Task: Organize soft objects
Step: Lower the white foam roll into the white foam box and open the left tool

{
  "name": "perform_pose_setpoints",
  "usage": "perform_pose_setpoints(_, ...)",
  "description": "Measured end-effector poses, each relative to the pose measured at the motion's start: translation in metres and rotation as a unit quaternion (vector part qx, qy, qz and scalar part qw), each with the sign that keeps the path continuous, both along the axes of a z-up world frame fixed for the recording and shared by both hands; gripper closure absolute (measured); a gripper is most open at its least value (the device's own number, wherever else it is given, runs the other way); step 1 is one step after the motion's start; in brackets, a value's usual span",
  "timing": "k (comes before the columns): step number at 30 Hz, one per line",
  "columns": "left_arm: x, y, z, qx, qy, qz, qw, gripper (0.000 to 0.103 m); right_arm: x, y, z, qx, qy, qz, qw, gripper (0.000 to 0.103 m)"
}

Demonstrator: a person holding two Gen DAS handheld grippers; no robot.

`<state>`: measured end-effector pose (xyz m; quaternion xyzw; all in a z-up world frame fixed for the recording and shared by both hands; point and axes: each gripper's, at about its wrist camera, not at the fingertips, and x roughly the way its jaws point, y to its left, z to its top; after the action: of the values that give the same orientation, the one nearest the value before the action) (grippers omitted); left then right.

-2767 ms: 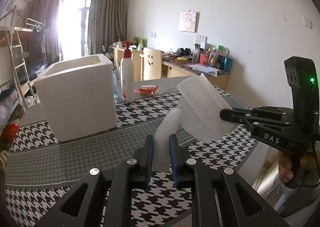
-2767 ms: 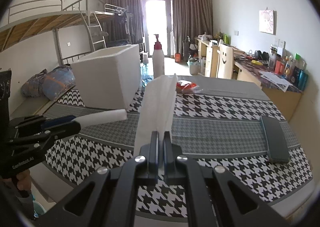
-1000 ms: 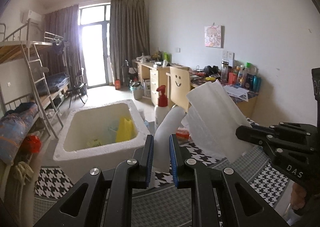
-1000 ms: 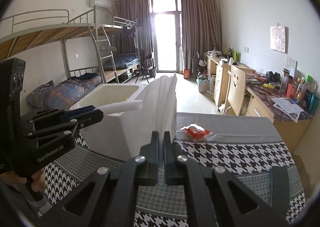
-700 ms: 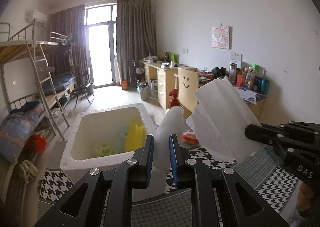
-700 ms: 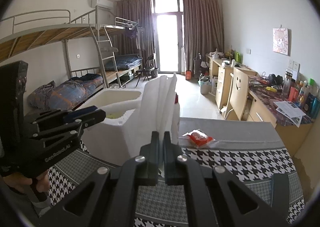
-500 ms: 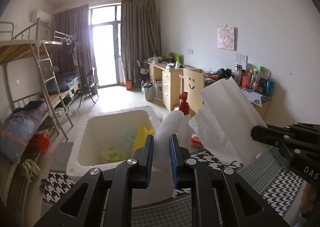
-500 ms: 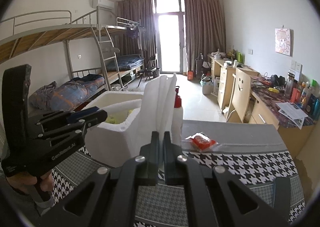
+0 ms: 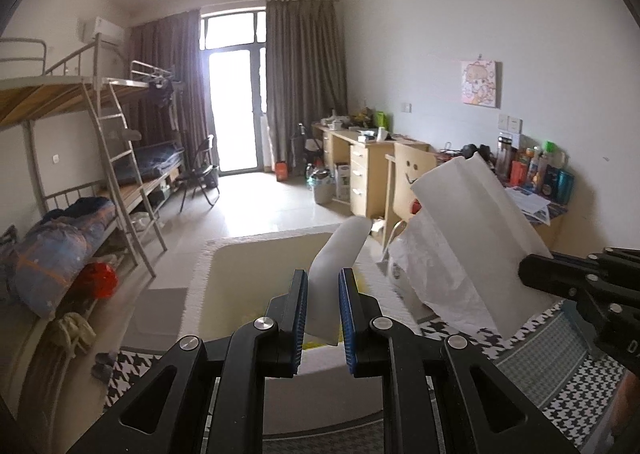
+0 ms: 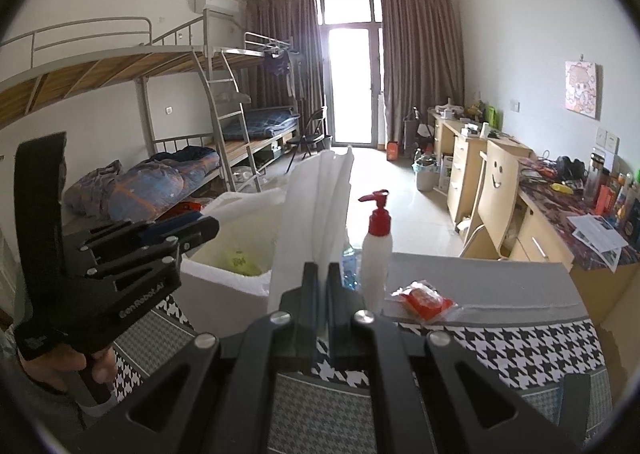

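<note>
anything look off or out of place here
Nothing spilled or damaged. The one oddity: the white soft sheet hangs in the air, stretched between both grippers, left gripper and right gripper each shut on an end, above the open foam box. The pump bottle stands upright.

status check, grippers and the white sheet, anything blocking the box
Left gripper and right gripper both shut on the white sheet. Sheet held above the foam box. Pump bottle beside the box, not blocking.
</note>
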<state>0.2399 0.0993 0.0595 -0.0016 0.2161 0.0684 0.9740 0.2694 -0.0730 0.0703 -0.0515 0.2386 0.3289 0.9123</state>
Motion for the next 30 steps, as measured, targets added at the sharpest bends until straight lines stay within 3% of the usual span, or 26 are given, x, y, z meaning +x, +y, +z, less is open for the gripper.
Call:
perform_pose_setpoints(17, 0.018, 0.034, -0.013, -0.009, 0.019, 0.033, 0.9992, 0.082, 0.007, 0.027, 0.012, -0.015, -0.012, 0.014, 1.000, 0.097)
perform_pose_setpoints(20, 0.021, 0.043, -0.017, -0.019, 0.026, 0.042, 0.9986, 0.070, 0.007, 0.030, 0.012, -0.019, -0.015, 0.014, 1.000, 0.097)
perform_pose_setpoints(21, 0.021, 0.045, -0.017, -0.020, 0.027, 0.045, 0.9984, 0.057, 0.007, 0.030, 0.012, -0.020, -0.016, 0.013, 1.000, 0.097)
perform_pose_setpoints(22, 0.019, 0.045, -0.017, -0.019, 0.027, 0.049, 0.9982, 0.038, 0.007, 0.031, 0.013, -0.019, -0.016, 0.013, 1.000, 0.097)
perform_pose_setpoints(24, 0.013, 0.047, -0.013, -0.019, 0.014, 0.059, 0.9980, 0.023, 0.008, 0.031, 0.013, -0.020, -0.016, 0.014, 1.000, 0.097)
perform_pose_setpoints(30, -0.002, 0.048, -0.006, -0.017, 0.002, 0.071, 0.9973, 0.007, 0.009, 0.038, 0.020, -0.015, -0.018, 0.020, 1.000, 0.097)
